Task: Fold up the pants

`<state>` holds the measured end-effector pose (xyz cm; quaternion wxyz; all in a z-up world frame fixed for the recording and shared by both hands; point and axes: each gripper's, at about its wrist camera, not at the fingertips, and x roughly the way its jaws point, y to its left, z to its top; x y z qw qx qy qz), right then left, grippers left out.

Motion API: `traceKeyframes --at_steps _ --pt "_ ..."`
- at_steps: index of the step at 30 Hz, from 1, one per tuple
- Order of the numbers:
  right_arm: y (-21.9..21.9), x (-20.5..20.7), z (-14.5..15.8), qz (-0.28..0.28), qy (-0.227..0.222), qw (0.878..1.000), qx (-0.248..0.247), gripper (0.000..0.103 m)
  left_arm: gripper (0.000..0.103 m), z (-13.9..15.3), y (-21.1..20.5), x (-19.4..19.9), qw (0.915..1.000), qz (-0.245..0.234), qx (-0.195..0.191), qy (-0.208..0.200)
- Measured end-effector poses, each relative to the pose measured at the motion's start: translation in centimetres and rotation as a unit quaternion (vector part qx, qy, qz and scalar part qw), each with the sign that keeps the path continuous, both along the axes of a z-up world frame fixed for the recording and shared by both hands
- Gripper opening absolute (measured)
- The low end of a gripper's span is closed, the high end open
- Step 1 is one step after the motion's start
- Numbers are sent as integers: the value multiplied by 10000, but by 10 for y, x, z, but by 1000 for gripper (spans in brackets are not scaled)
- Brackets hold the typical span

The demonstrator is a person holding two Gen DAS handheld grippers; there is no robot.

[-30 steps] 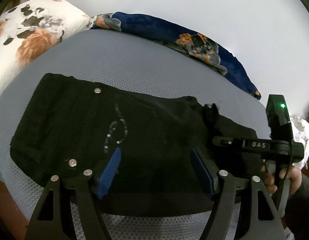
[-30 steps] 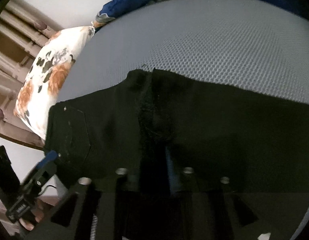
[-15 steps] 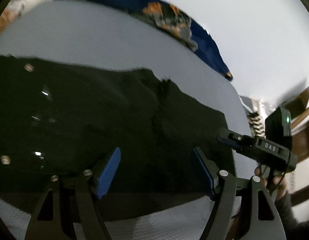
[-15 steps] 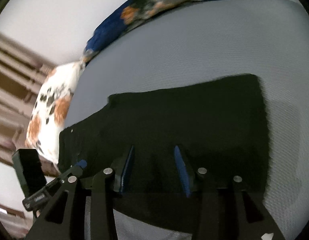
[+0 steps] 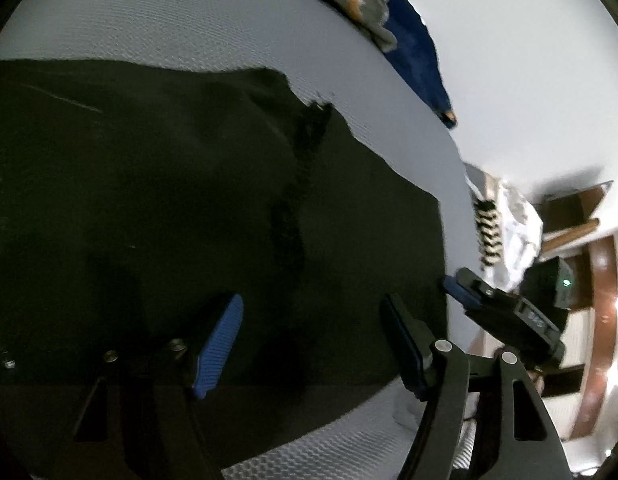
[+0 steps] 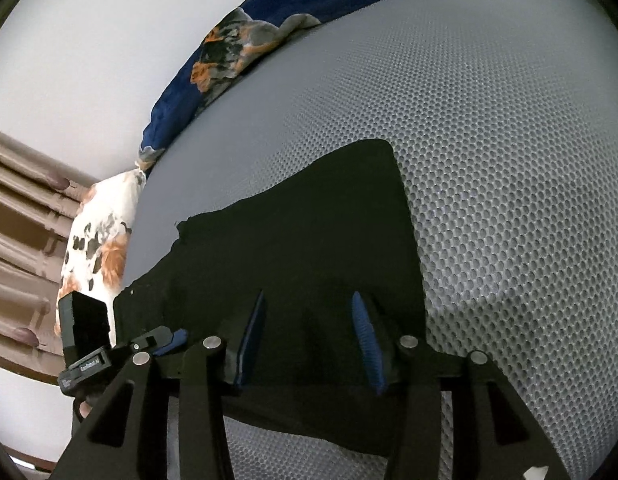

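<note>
Over the black pants (image 6: 301, 248), both grippers' fingers (image 5: 219, 344) (image 6: 365, 344) stand spread, grey mattress (image 6: 489, 160) bare beyond.

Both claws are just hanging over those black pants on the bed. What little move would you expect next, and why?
Probably the right gripper dips to the near edge of the pants and pinches it. Its jaws have just been opening, nothing is between them, and the cloth lies flat on the grey mattress. The left gripper is open too, gripping nothing.

The left hand-held gripper (image 6: 165, 344) has a small white label (image 6: 91, 365) on its side. The letters are too blurry to read.
</note>
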<state>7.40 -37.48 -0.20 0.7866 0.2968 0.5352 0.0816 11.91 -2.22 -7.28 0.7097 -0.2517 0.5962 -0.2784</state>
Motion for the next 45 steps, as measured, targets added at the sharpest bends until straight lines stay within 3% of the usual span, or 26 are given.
traceKeyframes --at_steps 6,9,11,12,13,14,19,23,26,28,32,35,39,45 --pt "1 -3 -4 21 36 10000 51 43 66 -2 -20 0 9994 -228 -220 159" --pt "7 -2 -4 45 49 10000 52 43 48 -6 -29 -3 9989 -354 -251 190" --pt "11 -2 -4 72 54 9999 48 43 28 -10 -33 0 9986 -336 -268 302" --pt "12 -1 -5 88 56 9999 41 43 23 -13 -34 0 9983 -305 -296 387" --pt "14 -1 -5 104 59 9999 26 43 10 -14 -34 1 9982 -299 -305 427" --pt "14 -2 -5 117 57 9999 22 43 7 -14 -35 0 9983 -281 -277 426" --pt "17 -3 -3 176 6 9998 -104 43 5 6 -36 -12 9993 -366 -98 -70" --pt "19 -6 -2 307 -38 9992 -244 43 5 10 -34 -22 9990 -414 73 -179" --pt "24 -8 -8 424 -11 9984 -364 43 5 -6 -31 -24 9986 -417 321 -61" --pt "28 -8 -16 434 62 9977 -523 41 5 -12 -30 -23 9990 -367 272 -32" --pt "30 -8 -19 479 26 9969 -620 41 9 -7 -29 -24 9978 -368 505 -233" --pt "34 -7 -15 597 2 9950 -802 41 13 1 -27 -27 9942 -432 845 -499" --pt "37 0 -7 676 -160 9915 -1104 43 23 19 -23 -27 9807 -275 1589 -1102" --pt "30 27 2 564 -382 9865 -1487 42 28 45 -20 -6 9702 -8 1590 -1830"
